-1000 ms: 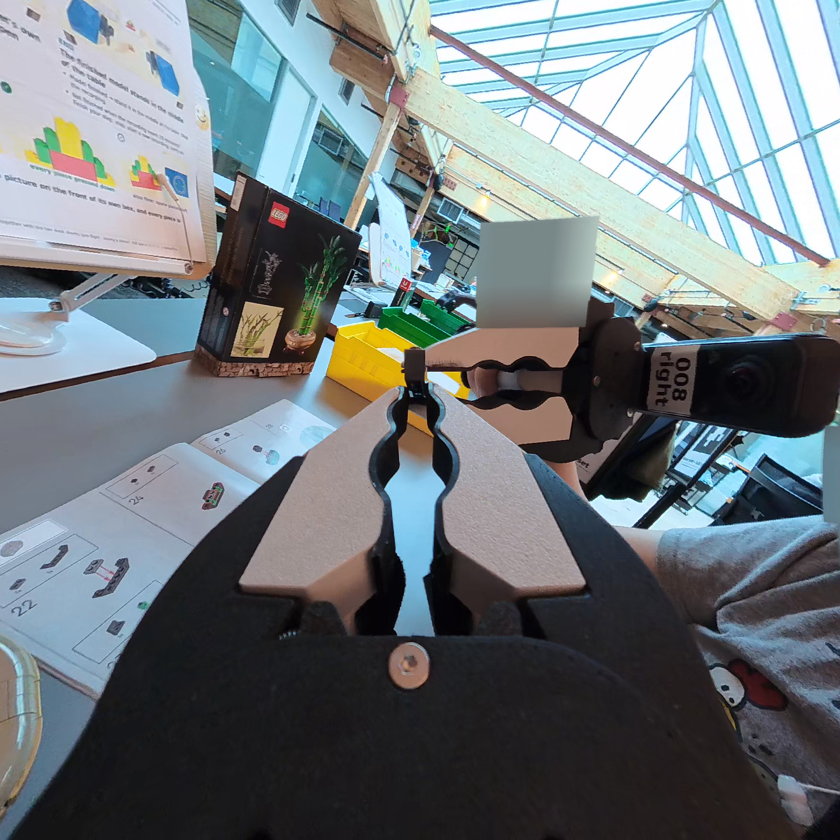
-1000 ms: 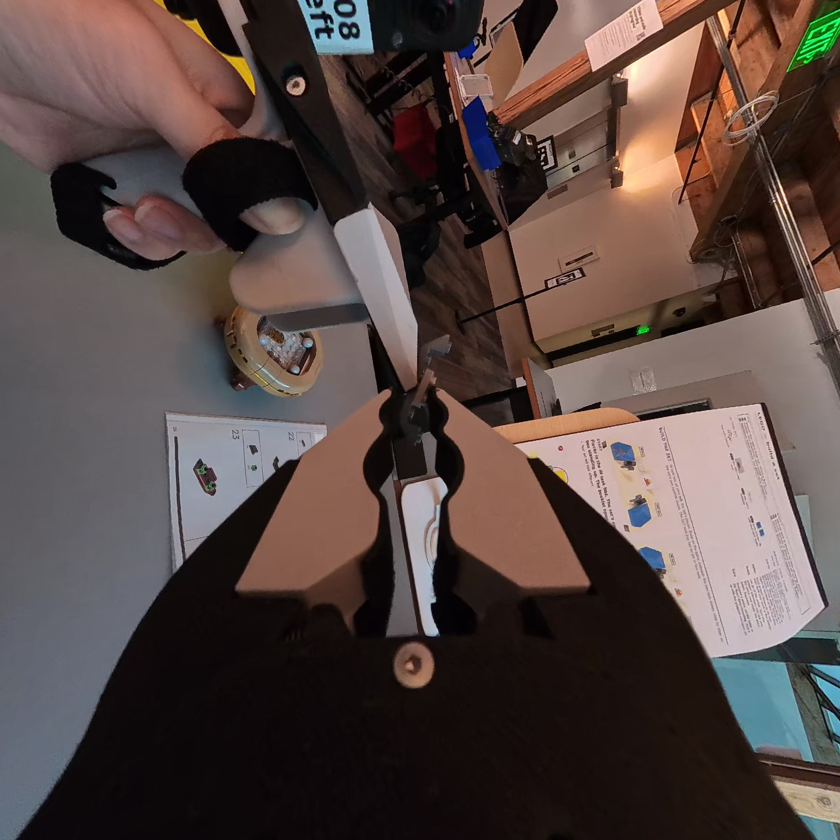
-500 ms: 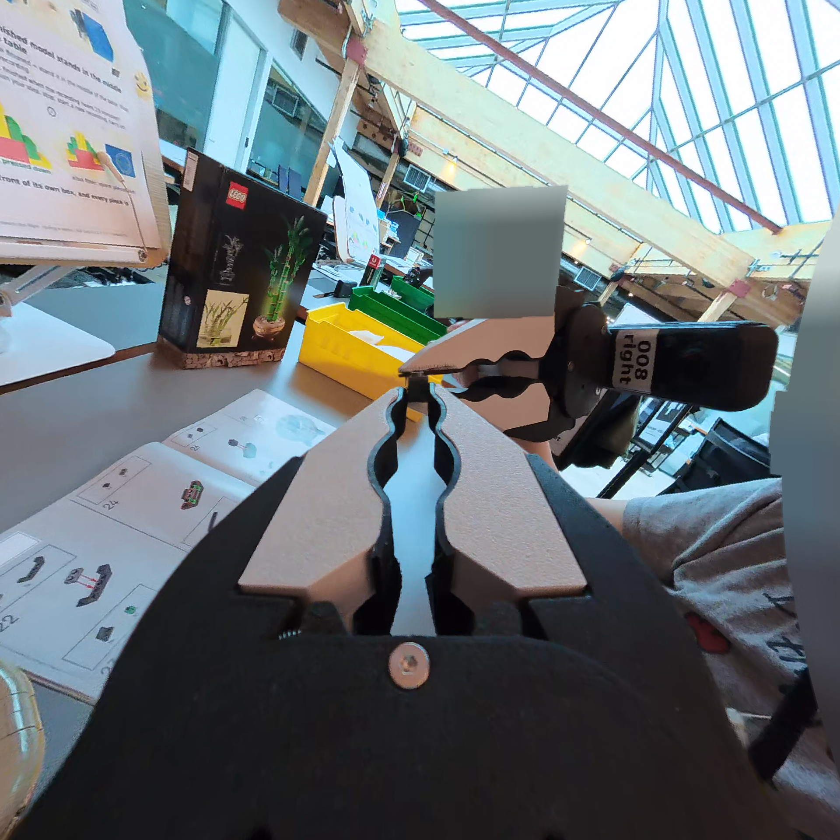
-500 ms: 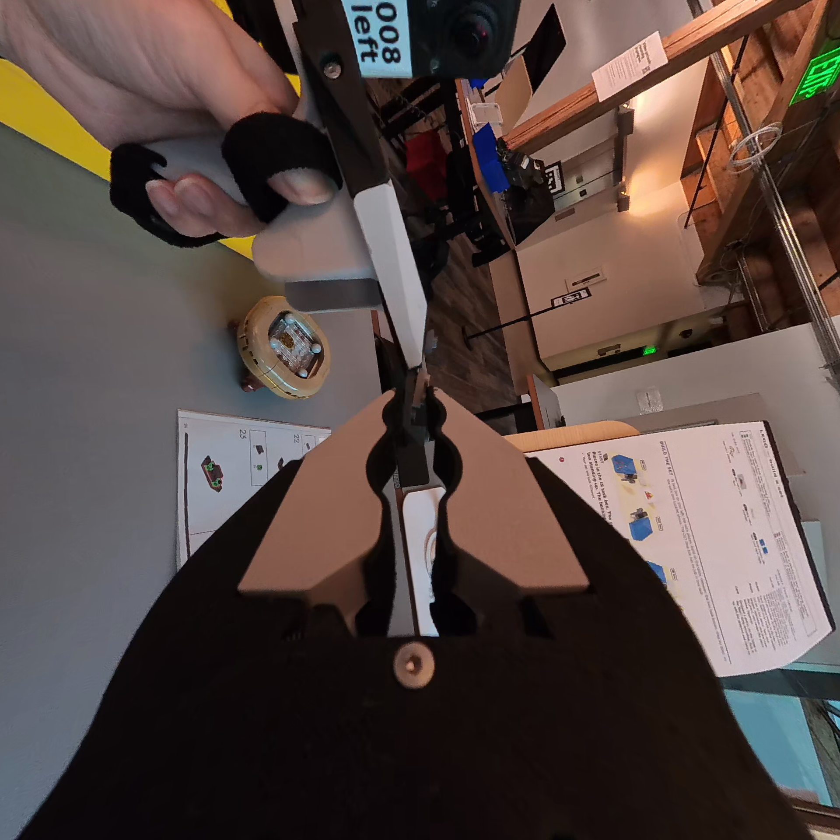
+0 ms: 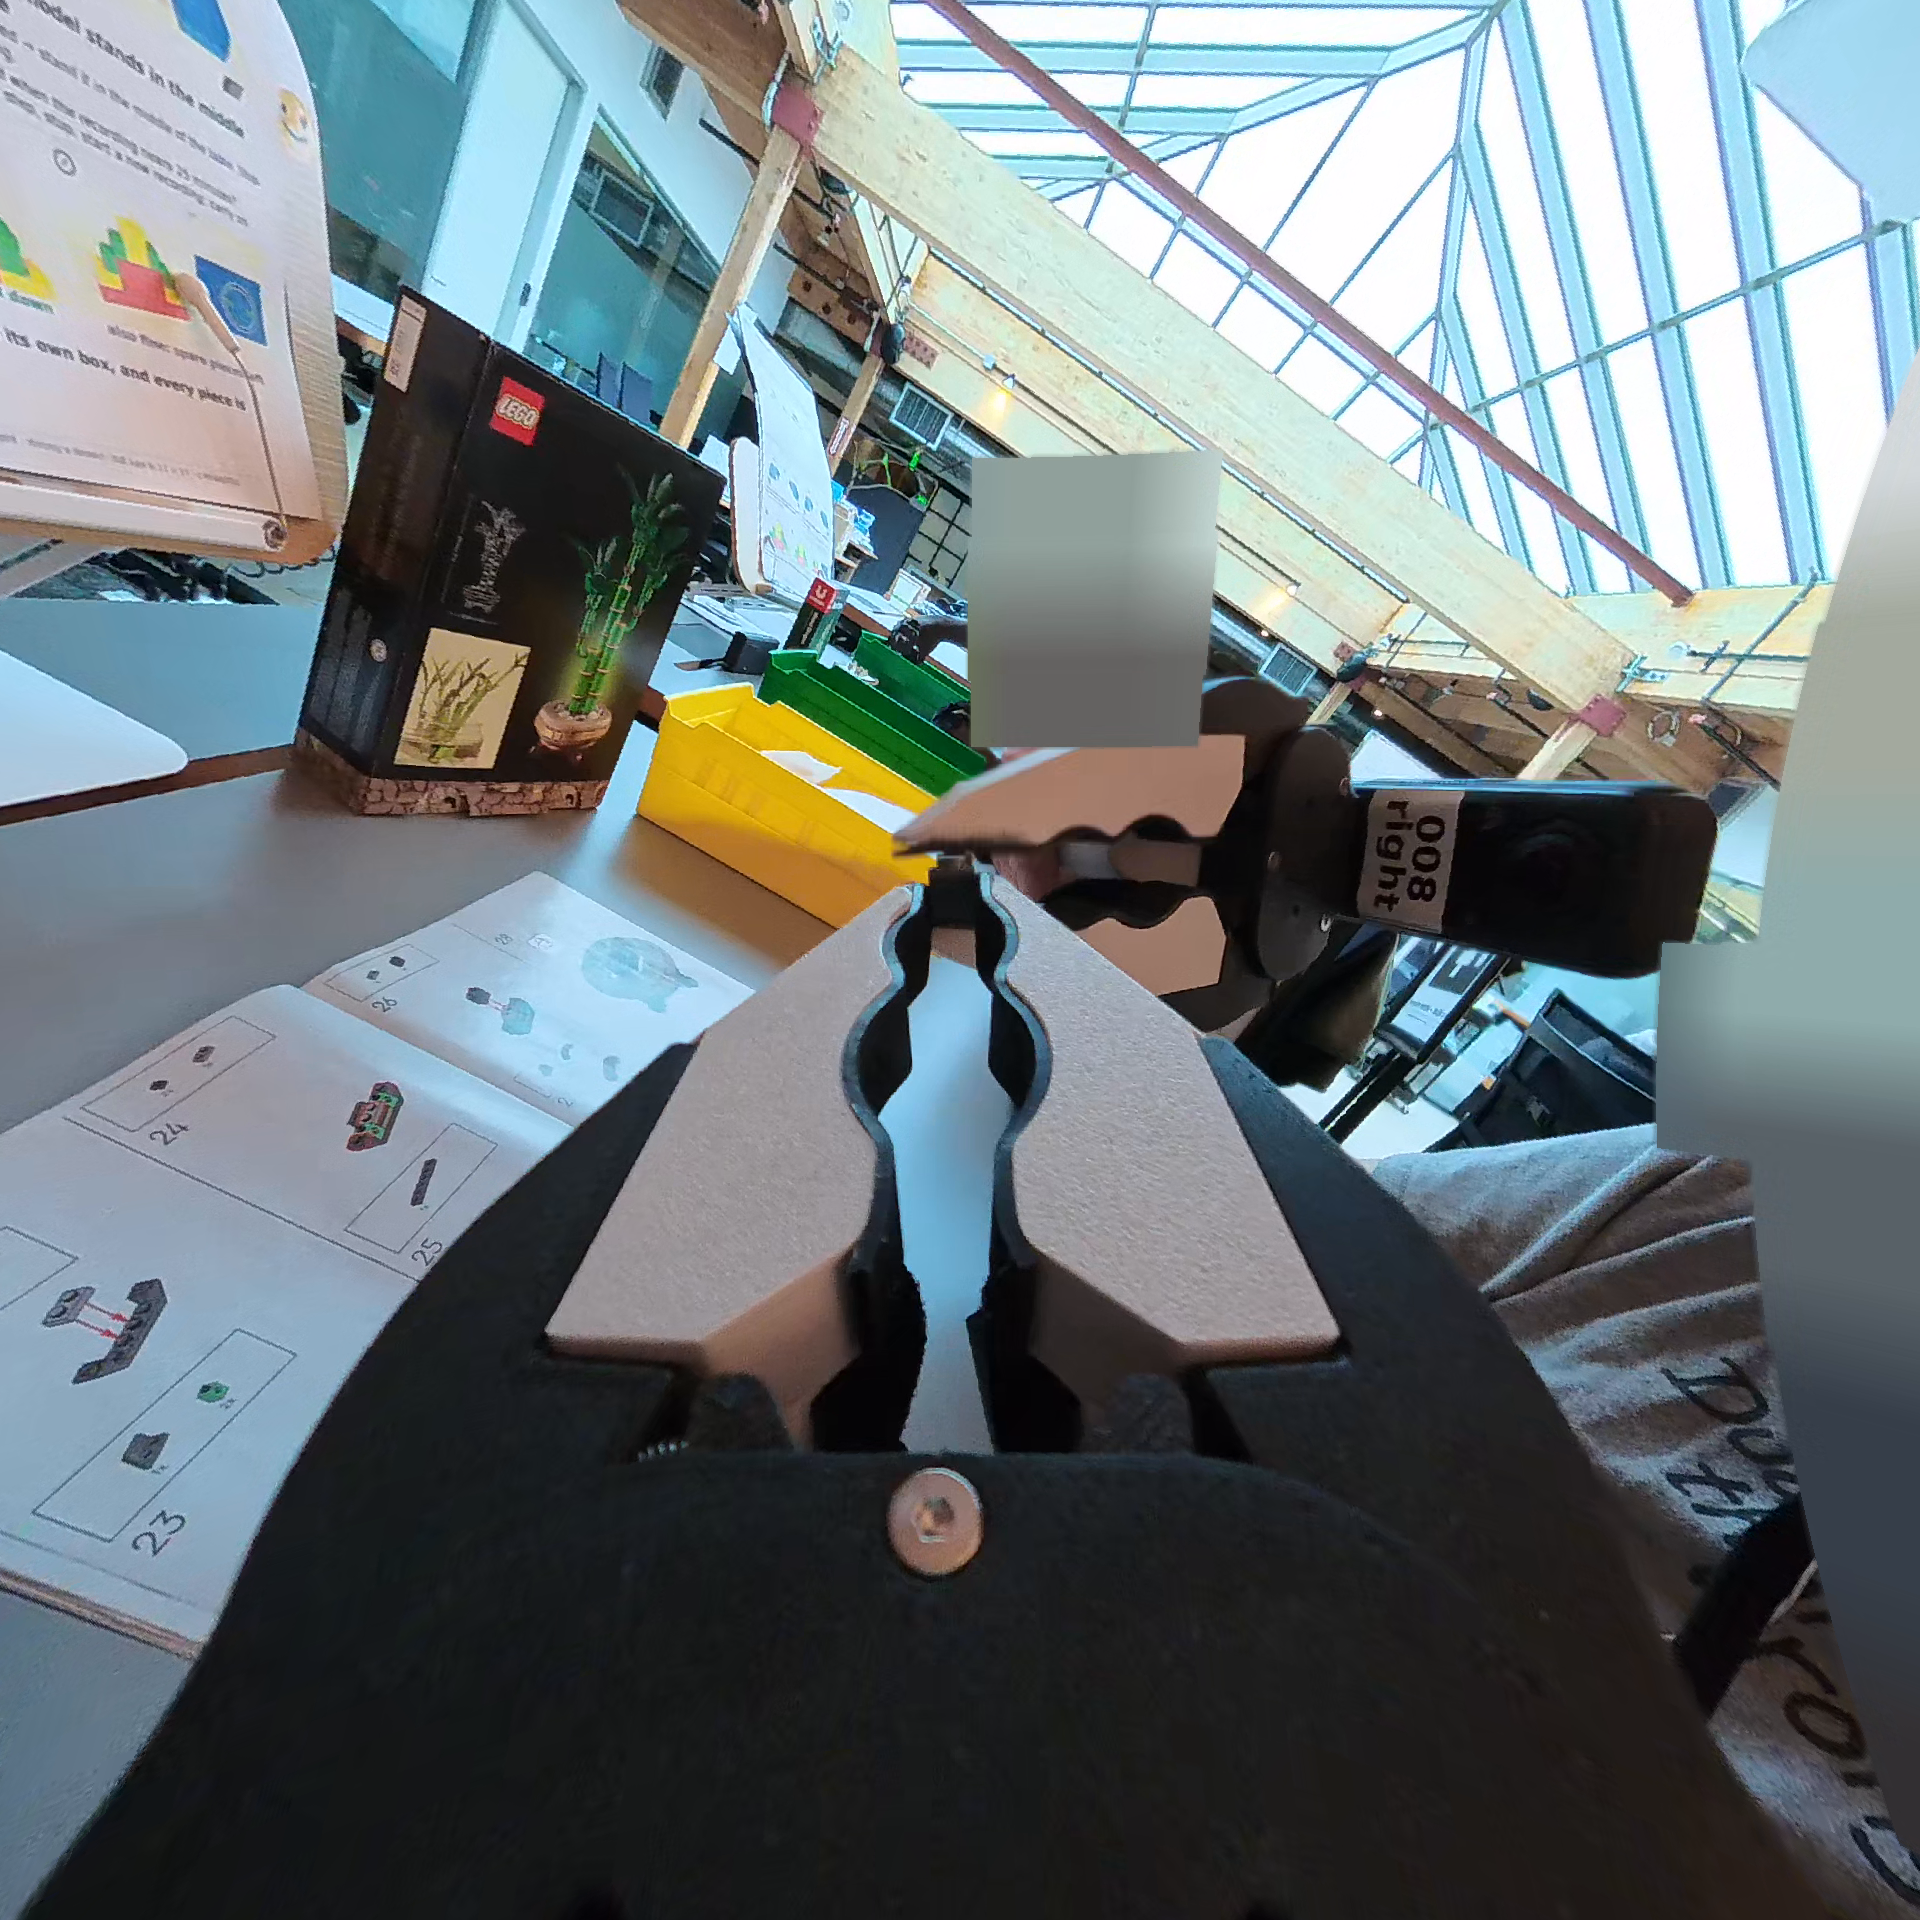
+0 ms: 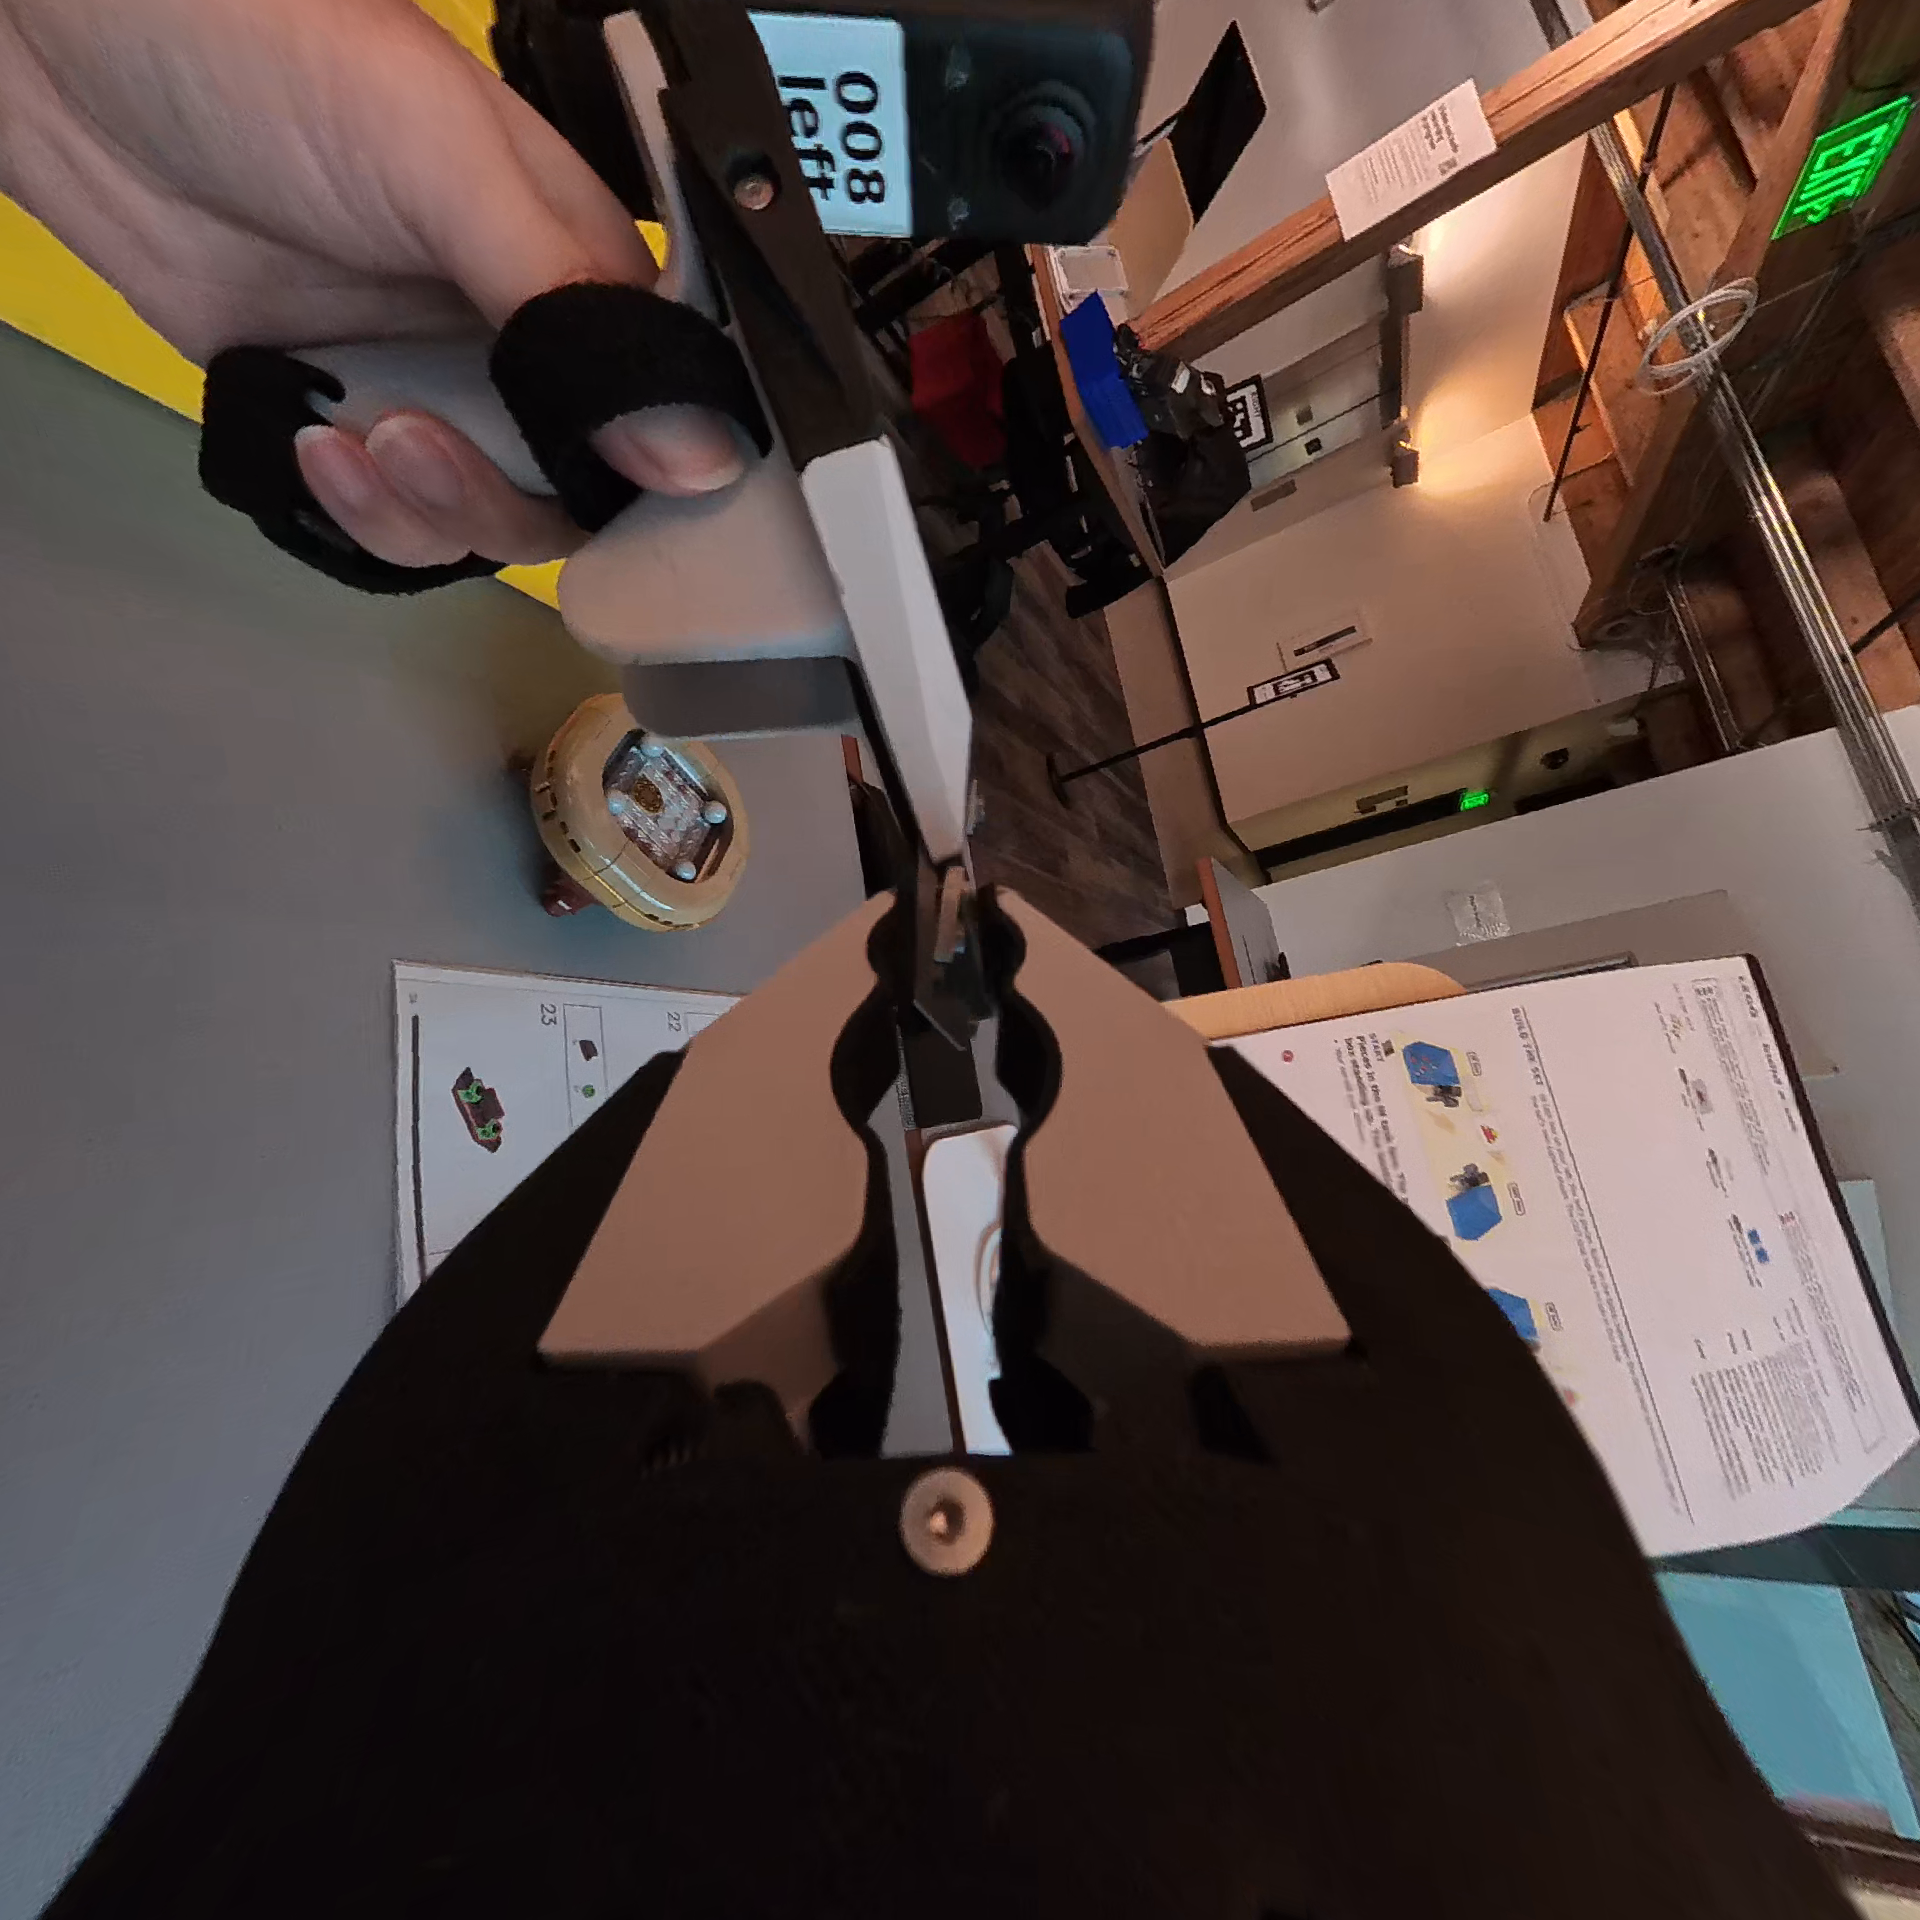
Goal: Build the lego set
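My left gripper point(image 5: 951, 896) is shut on a small dark lego piece point(image 5: 951, 914), held in the air above the table. My right gripper point(image 5: 912, 837) comes in from the right, and its tips touch the top of that piece. In the right wrist view my right gripper point(image 6: 945, 920) is shut on a small dark grey piece point(image 6: 948, 971). The left gripper point(image 6: 954, 847) reaches down from above and meets it tip to tip. How the two pieces join is hidden between the fingers. A round tan lego pot point(image 6: 639, 816) sits on the grey table.
An open instruction booklet point(image 5: 312, 1143) lies on the table point(image 5: 156, 883) below the grippers. The black lego box point(image 5: 499, 582) stands behind it, with a yellow bin point(image 5: 748, 800) and a green bin point(image 5: 862, 707) to its right. A printed sheet on a stand point(image 6: 1558, 1195) is at the left.
The two grippers have closed in tip to tip. The dark piece that stuck out past the right gripper's tips now sits deeper between both grippers. Both stay shut.
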The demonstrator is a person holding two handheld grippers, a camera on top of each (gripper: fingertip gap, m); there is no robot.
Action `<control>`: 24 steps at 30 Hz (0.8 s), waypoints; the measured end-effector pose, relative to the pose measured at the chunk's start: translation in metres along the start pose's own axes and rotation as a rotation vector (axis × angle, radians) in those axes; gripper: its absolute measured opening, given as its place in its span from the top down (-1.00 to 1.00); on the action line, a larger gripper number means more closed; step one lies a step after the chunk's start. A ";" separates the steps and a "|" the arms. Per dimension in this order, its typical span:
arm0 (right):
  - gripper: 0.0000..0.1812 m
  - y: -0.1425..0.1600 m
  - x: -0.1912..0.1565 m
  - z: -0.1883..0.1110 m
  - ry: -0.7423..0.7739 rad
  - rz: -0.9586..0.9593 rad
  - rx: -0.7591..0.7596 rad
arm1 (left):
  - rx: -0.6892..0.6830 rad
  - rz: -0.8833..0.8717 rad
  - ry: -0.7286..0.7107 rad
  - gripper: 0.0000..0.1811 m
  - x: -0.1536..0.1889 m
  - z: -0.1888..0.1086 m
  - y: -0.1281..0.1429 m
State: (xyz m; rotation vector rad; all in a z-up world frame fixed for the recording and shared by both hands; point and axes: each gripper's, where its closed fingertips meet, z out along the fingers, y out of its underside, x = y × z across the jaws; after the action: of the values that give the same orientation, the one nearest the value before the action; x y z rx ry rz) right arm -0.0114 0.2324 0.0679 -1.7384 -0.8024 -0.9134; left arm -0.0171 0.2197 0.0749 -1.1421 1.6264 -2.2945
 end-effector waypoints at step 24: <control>0.94 0.001 -0.002 -0.003 -0.022 -0.002 0.022 | -0.020 -0.021 0.008 0.93 0.001 0.004 0.004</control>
State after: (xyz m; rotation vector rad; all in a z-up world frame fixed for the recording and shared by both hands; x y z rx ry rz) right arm -0.0121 0.2293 0.0660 -1.7315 -0.8260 -0.8849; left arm -0.0160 0.2145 0.0727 -1.1620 1.6522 -2.3034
